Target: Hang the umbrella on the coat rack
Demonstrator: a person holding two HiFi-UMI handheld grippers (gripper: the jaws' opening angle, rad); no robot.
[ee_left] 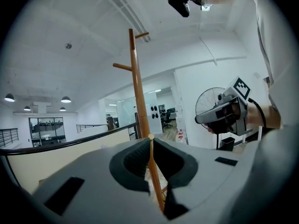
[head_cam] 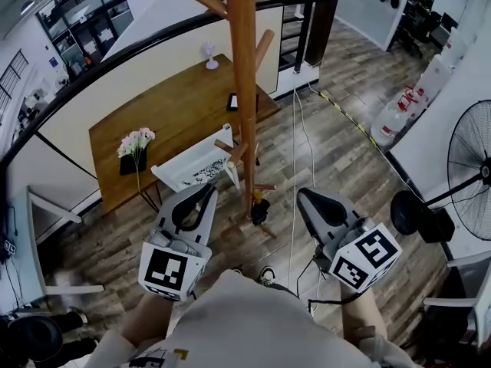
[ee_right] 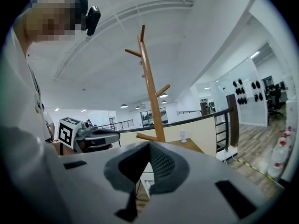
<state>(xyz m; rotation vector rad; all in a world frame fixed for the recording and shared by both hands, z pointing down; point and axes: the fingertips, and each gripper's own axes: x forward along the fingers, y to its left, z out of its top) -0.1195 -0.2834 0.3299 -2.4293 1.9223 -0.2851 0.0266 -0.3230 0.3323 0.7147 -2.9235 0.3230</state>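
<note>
Entry one, the landmark: a tall orange-brown wooden coat rack (head_cam: 242,90), a single pole with angled pegs, standing directly ahead of you. Entry two, the task's thing: a small black folded umbrella with a yellow end (head_cam: 259,209), low against the rack's pole near its foot. You cannot tell from here whether it hangs from a low peg or rests on the floor. Entry three: your left gripper (head_cam: 207,192), just left of the rack's foot, jaws drawn together. A thin strip of wood colour shows in their seam, and it reads as the rack behind rather than anything pinched. Entry four: your right gripper (head_cam: 302,196), just right of the rack's foot, jaws clenched on nothing. You hold both about level, side by side and aimed at the pole. That looks like a neutral stance, since neither tong carries the umbrella and both flank it. Entry five, containers: a dark vase (head_cam: 132,164) behind and left of the rack, on a brown wooden table (head_cam: 184,98), holds pale pink flowers (head_cam: 136,139). Pale red-topped bottles (head_cam: 399,113) stand well right of the rack, and their contents cannot be read.
</note>
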